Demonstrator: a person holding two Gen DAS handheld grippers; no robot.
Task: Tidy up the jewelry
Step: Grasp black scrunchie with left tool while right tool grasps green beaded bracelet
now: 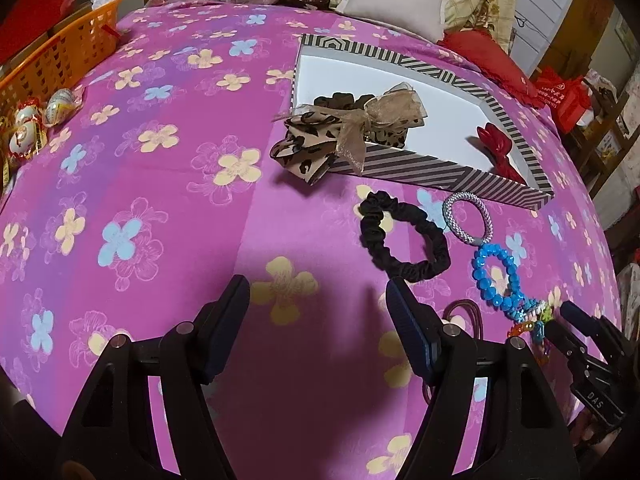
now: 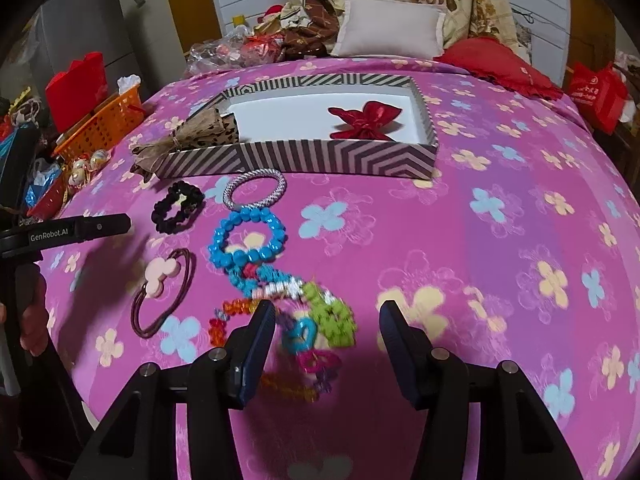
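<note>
Heap of coloured plastic bead bracelets point(image 2: 316, 320), green, orange, pink and turquoise, lying on the pink flower-print bedspread point(image 2: 500, 240) between and just ahead of the right gripper point(image 2: 327, 330) fingers. Jaws apart; pads not pressing on the beads; heap blurred, so contact with the left finger cannot be told. Blue faceted bead bracelet point(image 2: 248, 240) just beyond the heap, touching it. Silver mesh bangle point(image 2: 255, 189) next beyond, near the black-and-white striped cardboard tray point(image 2: 304, 156). Red satin bow point(image 2: 362, 120) inside the tray, on its white floor. Leopard-print fabric bow with sheer ribbon point(image 1: 340, 128) draped over the tray's left corner, half in, half out. Black fabric scrunchie point(image 1: 402, 236) ahead and right of the left gripper point(image 1: 318, 308). Brown elastic hair tie with pale pink charm point(image 2: 162, 288) left of the right gripper. Left gripper jaws apart, nothing between them, over bare bedspread. Orange plastic basket point(image 1: 64, 56) far ahead-left of the left gripper, at the bed edge.
</note>
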